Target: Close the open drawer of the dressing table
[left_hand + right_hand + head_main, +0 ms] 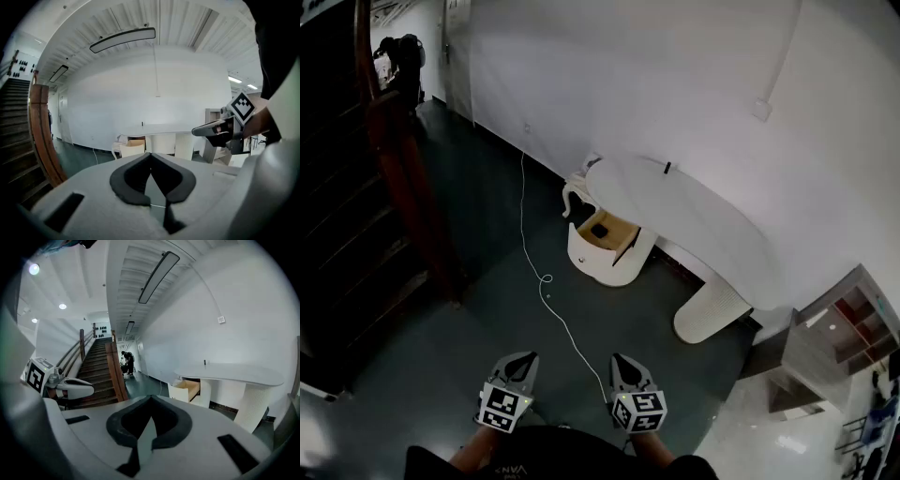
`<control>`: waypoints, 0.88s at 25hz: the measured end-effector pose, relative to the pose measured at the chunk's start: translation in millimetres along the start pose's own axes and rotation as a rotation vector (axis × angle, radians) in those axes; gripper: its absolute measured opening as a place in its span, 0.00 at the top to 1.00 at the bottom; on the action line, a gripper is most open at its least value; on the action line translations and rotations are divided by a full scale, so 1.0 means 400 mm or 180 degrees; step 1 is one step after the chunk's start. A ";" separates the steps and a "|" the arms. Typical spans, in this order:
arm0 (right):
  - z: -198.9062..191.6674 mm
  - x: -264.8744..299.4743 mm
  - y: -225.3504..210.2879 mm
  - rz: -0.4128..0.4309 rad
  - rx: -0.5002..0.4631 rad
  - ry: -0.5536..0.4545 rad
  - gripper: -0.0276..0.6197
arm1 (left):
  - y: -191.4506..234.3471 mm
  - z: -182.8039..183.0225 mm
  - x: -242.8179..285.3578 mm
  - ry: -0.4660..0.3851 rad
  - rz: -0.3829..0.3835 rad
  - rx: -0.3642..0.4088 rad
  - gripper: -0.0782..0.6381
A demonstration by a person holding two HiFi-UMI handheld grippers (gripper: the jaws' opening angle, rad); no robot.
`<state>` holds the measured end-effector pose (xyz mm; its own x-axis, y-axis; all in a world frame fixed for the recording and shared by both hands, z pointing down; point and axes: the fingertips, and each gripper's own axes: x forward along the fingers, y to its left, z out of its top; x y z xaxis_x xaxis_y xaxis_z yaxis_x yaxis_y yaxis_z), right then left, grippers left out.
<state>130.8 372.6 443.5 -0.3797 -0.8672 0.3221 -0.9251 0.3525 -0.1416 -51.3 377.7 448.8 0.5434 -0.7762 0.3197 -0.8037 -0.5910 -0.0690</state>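
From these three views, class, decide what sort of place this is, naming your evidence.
Probably an indoor hall or showroom, not a bedroom: a white dressing table with its drawer open stands against a bare wall, a wooden staircase rises nearby, and a cable trails across the dark floor.

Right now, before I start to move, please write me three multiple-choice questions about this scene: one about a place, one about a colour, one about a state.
1. At which part of the dressing table is the open drawer?
A) the end toward the staircase
B) the middle
C) the opposite end

2. What colour is the cable on the floor?
A) red
B) white
C) black

3. In what state are the left gripper and the right gripper?
A) both wide open
B) one grips the cable
C) both shut and empty

Answers:
1 A: the drawer sticks out at the table's staircase end.
2 B: the cable shows pale against the dark floor.
3 C: each gripper view shows the jaws together with nothing between them.
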 end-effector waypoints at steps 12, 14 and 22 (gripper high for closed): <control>-0.033 0.028 -0.004 0.0061 0.0095 -0.0019 0.76 | -0.010 -0.007 0.025 -0.0148 -0.0125 -0.0362 0.86; -0.034 0.047 -0.010 0.0040 0.0098 0.0002 0.76 | 0.002 -0.020 0.045 -0.0113 -0.0162 -0.0393 0.80; 0.004 0.207 -0.072 -0.0165 0.0136 0.0067 0.72 | 0.141 -0.009 0.201 -0.0122 -0.0331 -0.0451 0.66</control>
<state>125.8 290.1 472.8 -0.3317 -0.8762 0.3496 -0.9424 0.2914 -0.1640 -53.7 283.0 474.1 0.6320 -0.7220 0.2816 -0.7674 -0.6338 0.0972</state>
